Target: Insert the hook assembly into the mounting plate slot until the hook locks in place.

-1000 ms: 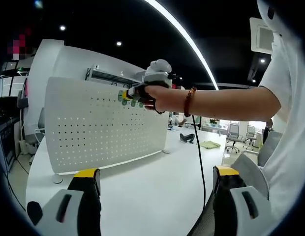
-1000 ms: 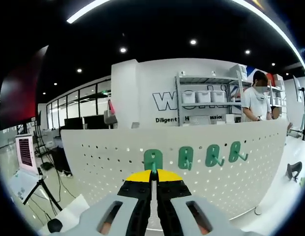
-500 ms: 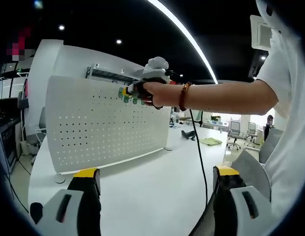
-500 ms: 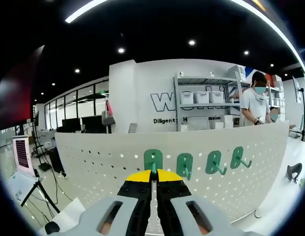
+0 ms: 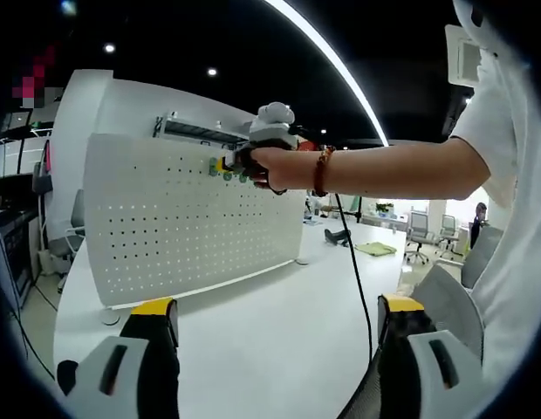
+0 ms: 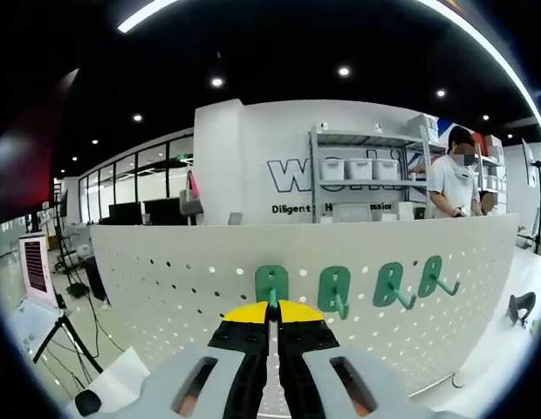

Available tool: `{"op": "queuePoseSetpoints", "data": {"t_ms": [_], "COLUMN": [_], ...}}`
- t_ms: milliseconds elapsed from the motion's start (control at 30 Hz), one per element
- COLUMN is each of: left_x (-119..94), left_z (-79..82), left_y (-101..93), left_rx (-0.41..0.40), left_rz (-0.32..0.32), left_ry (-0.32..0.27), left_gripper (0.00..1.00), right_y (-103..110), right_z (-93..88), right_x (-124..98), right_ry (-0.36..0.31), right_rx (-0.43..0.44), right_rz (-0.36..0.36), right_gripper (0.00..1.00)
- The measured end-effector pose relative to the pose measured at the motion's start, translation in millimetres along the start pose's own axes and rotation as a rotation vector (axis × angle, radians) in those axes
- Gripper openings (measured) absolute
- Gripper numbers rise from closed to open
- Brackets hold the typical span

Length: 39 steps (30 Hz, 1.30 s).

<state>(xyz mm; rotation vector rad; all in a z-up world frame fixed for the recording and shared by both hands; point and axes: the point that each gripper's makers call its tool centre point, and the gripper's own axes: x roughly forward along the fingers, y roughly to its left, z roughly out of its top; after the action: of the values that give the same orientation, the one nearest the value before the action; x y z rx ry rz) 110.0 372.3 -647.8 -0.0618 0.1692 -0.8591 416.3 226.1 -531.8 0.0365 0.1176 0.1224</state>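
Right gripper (image 6: pixel 271 321): jaws closed tight on the stem of a green hook (image 6: pixel 271 285), which sits against the white perforated mounting plate (image 6: pixel 166 279), near its top edge. Three more green hooks: second hook (image 6: pixel 333 290), third hook (image 6: pixel 391 285), fourth hook (image 6: pixel 432 276), in a row running toward the plate's right end, each apart from the next. Plate stands upright on the white bench (image 5: pixel 270 332), reaching close to the bench's far edge.

Left gripper (image 5: pixel 275 349): jaws spread wide, nothing between them, low over the near part of the bench and well apart from the plate. Broad bare bench surface lies between these jaws and the plate's foot. A hand (image 5: pixel 275 168) holds the right gripper at the plate's upper edge; a black cable (image 5: pixel 356 271) hangs from it down to the bench's near edge.
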Motion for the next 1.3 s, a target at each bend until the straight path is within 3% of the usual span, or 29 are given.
{"op": "queuePoseSetpoints", "data": {"t_ms": [667,800,967,1200,1267,1300], "left_x": [5.4,3.4,3.4,3.8,3.6,3.4], "left_z": [-4.2,-6.1,-6.5,-7.8,-8.7,-8.8], "left_y": [4.3,6.6,7.5,6.7,7.0,6.8], "left_rx": [-0.011,-0.019,-0.021,-0.02,-0.021,-0.021], "left_rz": [-0.008,-0.003,0.001,0.0,0.001,0.002], "left_ry": [0.01,0.012,0.012,0.017,0.022,0.022], "left_gripper": [0.97,0.96,0.96,0.96,0.96,0.96], "right_y": [1.1,-0.4,2.5,4.6,4.6,6.2], "right_z": [0.5,-2.6,-2.3,-4.1,-5.6,-7.6], "right_x": [3.7,7.1,5.2,5.2,5.2,5.1], "right_ry": [-0.007,0.005,0.006,0.02,0.026,0.034], "right_rx": [-0.02,0.007,-0.005,-0.089,-0.071,-0.005], "right_rz": [-0.009,-0.01,-0.033,-0.06,-0.065,-0.063], "right_gripper": [0.01,0.01,0.01,0.01,0.01,0.01]}}
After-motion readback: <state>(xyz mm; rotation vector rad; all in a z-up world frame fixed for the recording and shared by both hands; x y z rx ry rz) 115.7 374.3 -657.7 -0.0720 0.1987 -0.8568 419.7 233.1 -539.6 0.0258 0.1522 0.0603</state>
